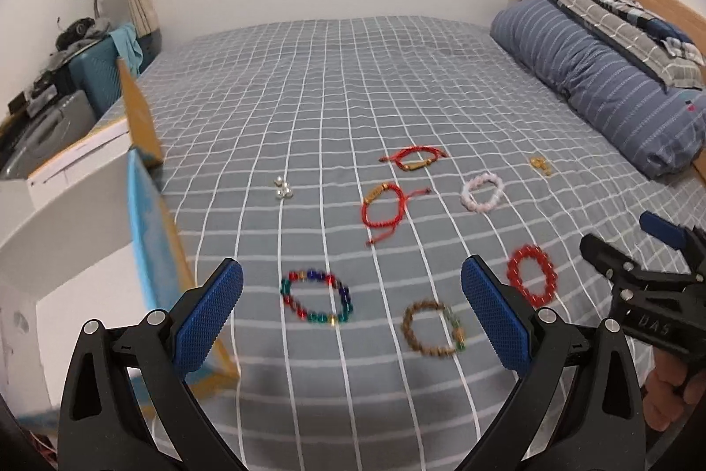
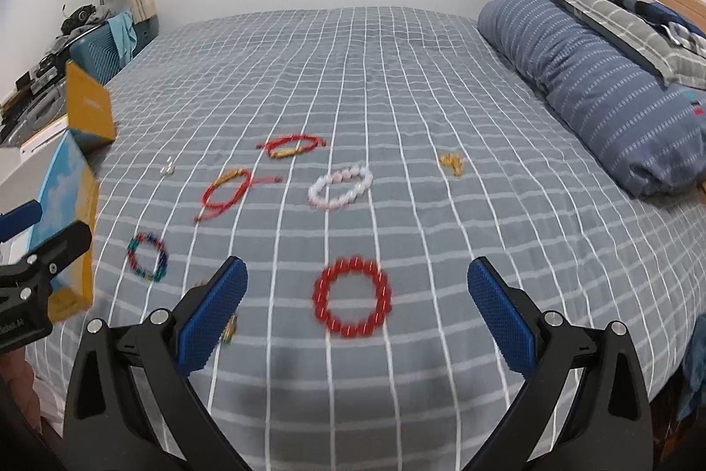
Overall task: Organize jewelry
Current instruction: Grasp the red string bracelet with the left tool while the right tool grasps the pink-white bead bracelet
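Judging from how things lie, sorting has not begun: all the jewelry sits loose on the checked bedspread (image 1: 353, 82), none in the open box (image 1: 145, 206) at its left edge. Nearest the box lie the small pearls (image 1: 282, 188) and the multicolored bracelet (image 1: 317, 297); farther off are the brown bracelet (image 1: 432, 327), red bead bracelet (image 2: 352, 297) and pink bracelet (image 2: 340, 186). Both the left gripper (image 1: 352, 312) and right gripper (image 2: 357, 312) are spread wide, holding nothing.
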### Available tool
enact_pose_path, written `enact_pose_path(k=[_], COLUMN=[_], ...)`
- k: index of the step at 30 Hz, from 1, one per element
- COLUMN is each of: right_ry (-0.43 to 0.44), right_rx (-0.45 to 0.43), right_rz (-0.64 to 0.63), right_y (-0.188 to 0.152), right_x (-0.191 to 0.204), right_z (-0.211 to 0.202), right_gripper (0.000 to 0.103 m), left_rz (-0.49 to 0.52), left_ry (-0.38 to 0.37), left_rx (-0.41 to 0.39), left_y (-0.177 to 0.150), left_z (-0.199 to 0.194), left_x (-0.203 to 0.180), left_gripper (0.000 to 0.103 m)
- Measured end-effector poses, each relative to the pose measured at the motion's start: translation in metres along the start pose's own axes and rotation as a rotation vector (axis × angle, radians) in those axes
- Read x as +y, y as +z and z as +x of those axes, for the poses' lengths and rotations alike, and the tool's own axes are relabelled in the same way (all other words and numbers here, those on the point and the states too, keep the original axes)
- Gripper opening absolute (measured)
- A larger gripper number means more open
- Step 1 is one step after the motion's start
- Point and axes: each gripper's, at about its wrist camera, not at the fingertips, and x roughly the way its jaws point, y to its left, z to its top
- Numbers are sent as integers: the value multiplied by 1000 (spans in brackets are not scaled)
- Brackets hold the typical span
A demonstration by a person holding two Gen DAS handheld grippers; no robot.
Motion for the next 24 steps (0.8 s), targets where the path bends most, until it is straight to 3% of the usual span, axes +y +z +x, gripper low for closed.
enact_pose_path(k=[6, 14, 20, 24], right_ry=[-29, -57, -40, -30], right_rx=[37, 148, 249, 304], right_rz=[-8, 8, 19, 34], right_y=[39, 70, 72, 70], right_x=[-8, -12, -10, -13], right_z=[51, 129, 168, 184], right_gripper=[96, 96, 83, 69], left_rz=[-2, -82, -67, -49], left_ry=[-9, -54, -25, -40], left_rx=[40, 196, 260, 286], left_y=[37, 59, 58, 52], left_z=[58, 156, 199, 210], left_x=[4, 15, 11, 8], left_gripper=[97, 97, 97, 89])
